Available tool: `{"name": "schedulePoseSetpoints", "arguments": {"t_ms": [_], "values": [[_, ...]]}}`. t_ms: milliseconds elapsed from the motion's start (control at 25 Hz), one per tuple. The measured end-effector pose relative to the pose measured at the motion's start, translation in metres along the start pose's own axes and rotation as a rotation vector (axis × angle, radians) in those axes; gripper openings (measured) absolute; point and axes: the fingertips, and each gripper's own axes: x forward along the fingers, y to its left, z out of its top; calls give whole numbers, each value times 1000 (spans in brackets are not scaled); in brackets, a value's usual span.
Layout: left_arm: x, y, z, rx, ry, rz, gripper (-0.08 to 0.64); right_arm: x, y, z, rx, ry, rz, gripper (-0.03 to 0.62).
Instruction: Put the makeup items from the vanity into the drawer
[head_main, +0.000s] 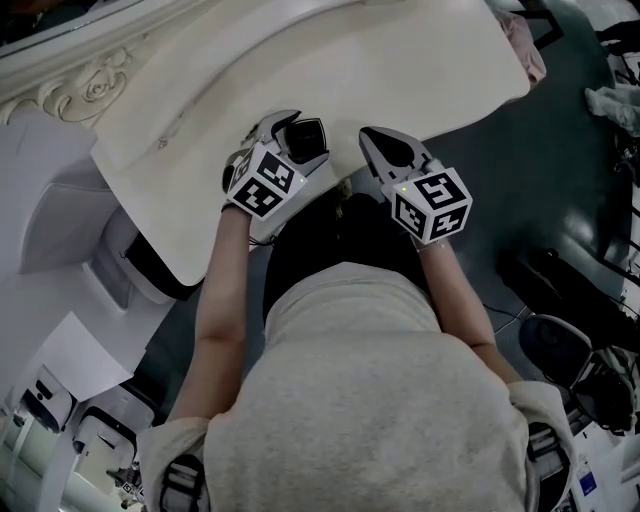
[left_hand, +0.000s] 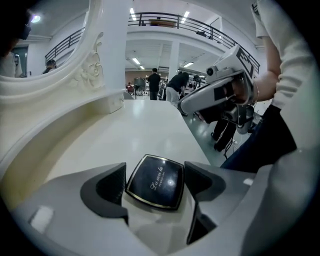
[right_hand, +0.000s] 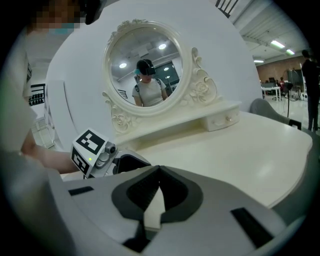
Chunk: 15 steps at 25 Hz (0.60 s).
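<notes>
The head view is rather dim and soft, darkest toward three o'clock. Both gripper views are brighter, lit by ceiling lamps (left_hand: 132, 11) at twelve o'clock. A small glare spot sits on the black compact (left_hand: 156, 181). Their edges bend strongly into black corners.

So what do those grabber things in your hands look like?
The left gripper and right gripper are pale grey plastic shells, each ending in two pointed jaws lined with dark ribbed pads. Each carries a white cube printed with black square markers, with a small green light on it. The person wears a light grey short-sleeved top.
</notes>
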Motion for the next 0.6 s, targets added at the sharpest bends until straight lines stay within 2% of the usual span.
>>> {"name": "schedulePoseSetpoints", "arguments": {"t_ms": [320,600], "values": [[5,-3,-9,30,45,-37,362,-2,-7,-2,14,-2,-6,6],[4,-2,-8,21,36,-13,357,-4,-8,-4,21,0,15,6]]}}
